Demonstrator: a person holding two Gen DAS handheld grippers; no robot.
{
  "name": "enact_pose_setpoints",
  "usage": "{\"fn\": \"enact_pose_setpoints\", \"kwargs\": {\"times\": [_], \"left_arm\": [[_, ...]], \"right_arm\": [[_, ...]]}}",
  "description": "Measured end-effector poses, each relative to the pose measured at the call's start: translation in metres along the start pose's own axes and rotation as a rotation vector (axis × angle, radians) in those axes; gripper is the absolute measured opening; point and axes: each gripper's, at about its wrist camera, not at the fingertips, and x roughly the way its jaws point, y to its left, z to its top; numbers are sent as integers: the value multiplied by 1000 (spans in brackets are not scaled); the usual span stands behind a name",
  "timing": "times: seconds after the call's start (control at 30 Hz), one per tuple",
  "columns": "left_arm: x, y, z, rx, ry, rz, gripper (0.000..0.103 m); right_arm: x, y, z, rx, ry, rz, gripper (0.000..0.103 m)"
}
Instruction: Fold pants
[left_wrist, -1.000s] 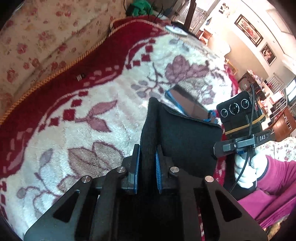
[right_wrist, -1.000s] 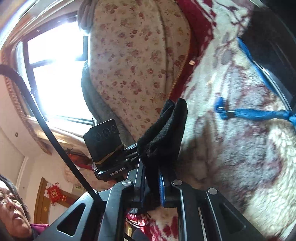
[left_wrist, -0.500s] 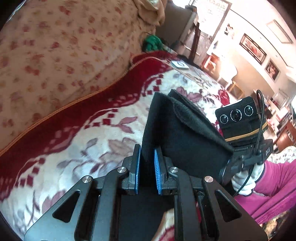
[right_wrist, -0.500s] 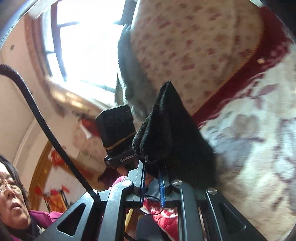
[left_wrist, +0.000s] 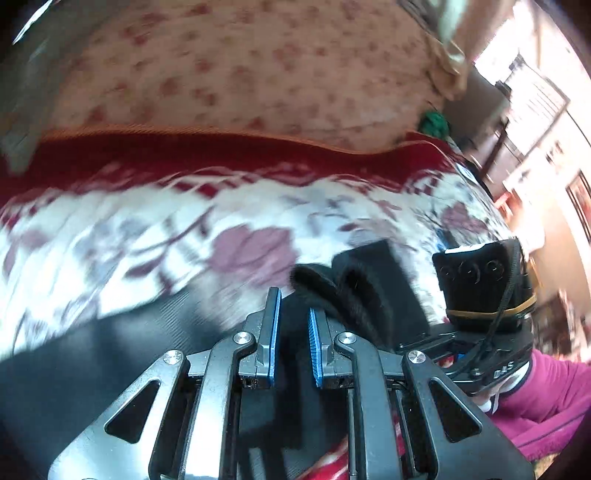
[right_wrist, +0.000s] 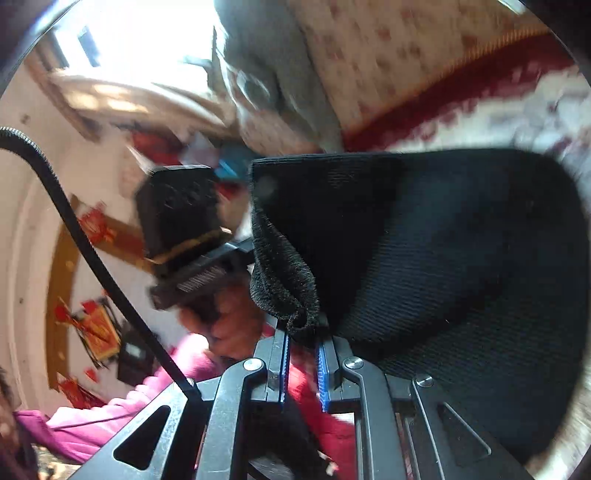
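While both wrist views are smeared with motion blur, I can still read the main shapes. Across the middle of the left wrist view lies the plush blanket (left_wrist: 155, 236), white with mauve flowers and a deep red border, covering the sofa seat. Behind it, filling the upper part of that frame, is the sofa back (left_wrist: 240, 66) in cream cloth with small red flowers, edged by an orange cord.

My black pants (right_wrist: 443, 258) take up the centre and right of the right wrist view as a broad dark sheet, their top edge level and the ribbed knit plain to see. In the left wrist view the same cloth runs along the lower left and bunches into thick fuzzy folds just right of centre.

My left hand-held gripper (left_wrist: 292, 332) sits at the bottom centre of its view, its blue pads close together with dark cloth in the narrow gap; I read it as clamped on the pants. My right hand-held gripper (right_wrist: 302, 350) is pinched on a rolled fuzzy edge of the pants rising between its blue pads.

At the lower right of the left wrist view a magenta sleeve (left_wrist: 546, 402) shows beside the other gripper's black camera block.
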Motion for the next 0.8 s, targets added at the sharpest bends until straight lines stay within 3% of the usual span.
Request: {"fn": "enact_pose_setpoints", "kwargs": {"times": [0.1, 0.27, 0.47, 0.53, 0.63, 0.8], "left_arm": [[-14, 11, -11, -47, -35, 20, 13], [-30, 15, -18, -104, -88, 22, 13], [-45, 9, -29, -131, -122, 45, 13], [-50, 9, -32, -154, -128, 50, 13], [-59, 6, -42, -179, -148, 98, 13], [-71, 7, -61, -234, -172, 219, 13]], "right_arm": [[12, -7, 4, 27, 37, -37, 12], [8, 9, 15, 22, 67, -53, 42], [-5, 38, 14, -47, 30, -63, 43], [-11, 41, 13, -79, -4, -103, 43], [-7, 46, 19, -103, -13, -162, 43], [1, 50, 21, -114, -10, -154, 43]]}}
